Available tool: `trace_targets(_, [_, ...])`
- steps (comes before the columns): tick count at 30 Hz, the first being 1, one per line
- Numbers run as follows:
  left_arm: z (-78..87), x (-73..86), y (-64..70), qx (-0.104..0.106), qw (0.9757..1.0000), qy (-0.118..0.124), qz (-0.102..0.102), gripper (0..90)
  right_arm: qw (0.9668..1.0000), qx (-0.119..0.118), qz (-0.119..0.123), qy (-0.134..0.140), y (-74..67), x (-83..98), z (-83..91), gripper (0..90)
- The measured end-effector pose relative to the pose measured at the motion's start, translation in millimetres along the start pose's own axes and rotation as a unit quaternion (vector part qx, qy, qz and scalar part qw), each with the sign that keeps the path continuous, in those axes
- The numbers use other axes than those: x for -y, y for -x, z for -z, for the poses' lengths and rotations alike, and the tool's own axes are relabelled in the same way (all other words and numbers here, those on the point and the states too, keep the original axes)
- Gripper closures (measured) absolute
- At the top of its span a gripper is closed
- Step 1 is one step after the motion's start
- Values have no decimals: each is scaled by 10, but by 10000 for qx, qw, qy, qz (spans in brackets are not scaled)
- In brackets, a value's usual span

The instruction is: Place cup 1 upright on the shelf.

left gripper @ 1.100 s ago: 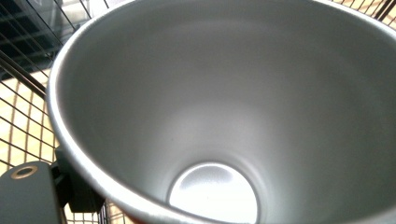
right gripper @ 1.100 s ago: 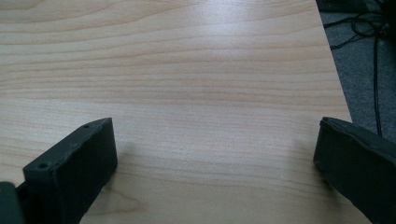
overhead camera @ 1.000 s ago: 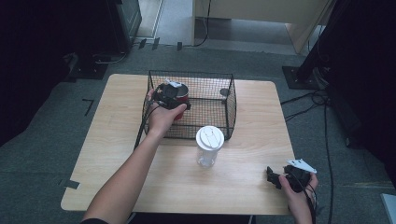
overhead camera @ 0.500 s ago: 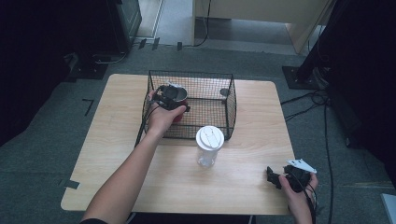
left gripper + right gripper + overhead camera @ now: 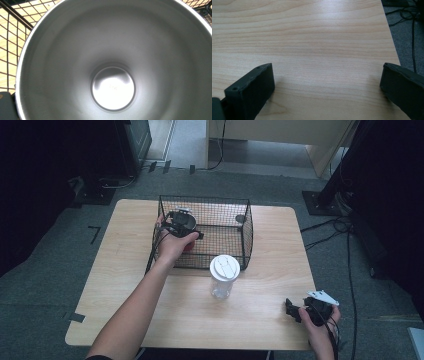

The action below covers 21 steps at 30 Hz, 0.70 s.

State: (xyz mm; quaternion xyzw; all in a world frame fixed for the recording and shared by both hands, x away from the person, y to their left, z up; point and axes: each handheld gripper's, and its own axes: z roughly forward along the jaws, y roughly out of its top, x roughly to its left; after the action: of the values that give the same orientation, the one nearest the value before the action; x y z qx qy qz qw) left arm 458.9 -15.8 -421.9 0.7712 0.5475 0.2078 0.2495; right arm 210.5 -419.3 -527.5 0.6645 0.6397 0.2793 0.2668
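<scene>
Clear lidded cup (image 5: 223, 276), white lid, upright on wooden worktop (image 5: 260, 312) just before the basket; small dark round item (image 5: 240, 218), back right inside basket

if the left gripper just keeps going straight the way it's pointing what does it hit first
Most likely the inside of the steel cup: the left gripper view looks straight down into it to its round bottom. In the high view the left gripper hangs over the wire basket. How far off the bottom lies is unclear.
</scene>
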Motion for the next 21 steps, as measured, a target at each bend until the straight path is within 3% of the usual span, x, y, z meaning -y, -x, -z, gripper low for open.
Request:
trace_targets(3, [61,-19,5,-58,9995,-15,300,0,10000,0,1,0,0,0,0,0])
trace_targets(7, [169,-47,6,-147,9989,162,411,0,10000,1,3,1,0,0,0,0])
trace_targets(14, [265,-22,48,-152,9988,193,420,0,10000,0,0,-1,0,0,0,0])
trace_targets(17, [329,-18,30,72,9983,258,525,0,10000,0,1,0,0,0,0,0])
trace_targets(21, [420,-17,1,8,9977,375,568,0,10000,0,1,0,0,0,0,0])
